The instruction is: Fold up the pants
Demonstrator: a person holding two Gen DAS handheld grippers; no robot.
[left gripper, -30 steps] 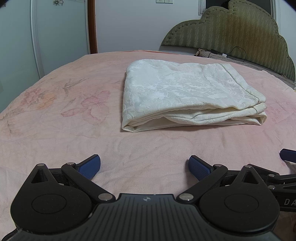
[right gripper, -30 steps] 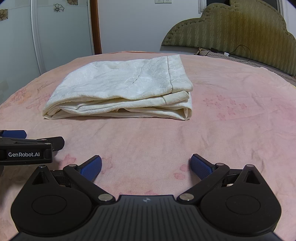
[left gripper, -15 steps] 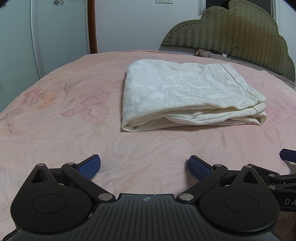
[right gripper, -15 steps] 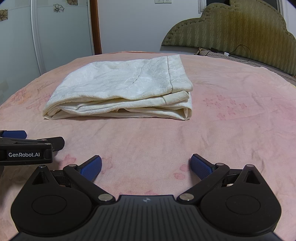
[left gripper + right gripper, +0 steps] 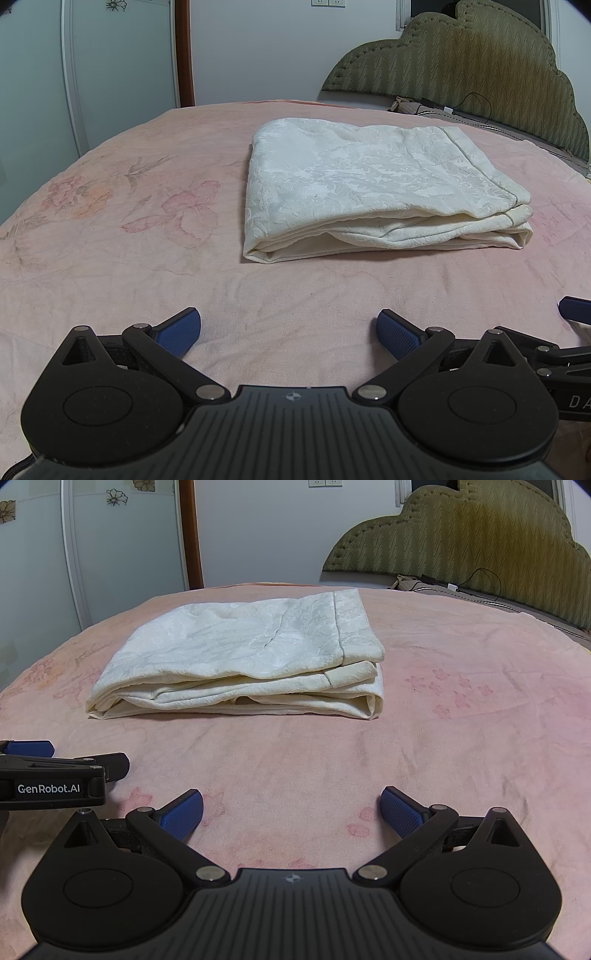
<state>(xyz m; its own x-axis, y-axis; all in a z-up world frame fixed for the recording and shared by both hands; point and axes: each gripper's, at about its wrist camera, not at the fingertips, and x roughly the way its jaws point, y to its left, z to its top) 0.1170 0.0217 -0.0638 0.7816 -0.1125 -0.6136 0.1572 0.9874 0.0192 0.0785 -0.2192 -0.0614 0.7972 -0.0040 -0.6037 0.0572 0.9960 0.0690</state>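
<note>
A wide bed (image 5: pixel 110 258) covered in a pink floral sheet fills both views, with a padded olive headboard (image 5: pixel 461 62) at the far side. On the middle of the bed lie the pants (image 5: pixel 354 184), cream-white, already folded into a thick flat rectangle of several layers.

The folding looks finished or nearly so, so the step in hand is most likely a last check or tidy. To do it well, keep both tools low and clear of the bundle, and touch it only to press down the top layer where it lifts slightly at the near edge (the stacked edges there gape a little). Any push should come straight down, not sideways, or the layers may slide apart.

The left gripper (image 5: pixel 288 328) sits near the sheet, well short of the pants, its jaws spread wide and empty. The right gripper (image 5: pixel 291 808) is just beside it, jaws likewise wide apart and holding nothing.

The fabric has a woven damask-like pattern and a stitched hem band along the right end (image 5: pixel 351 624). The left end is a smooth rounded fold; the near long side shows the layered edges.
</note>
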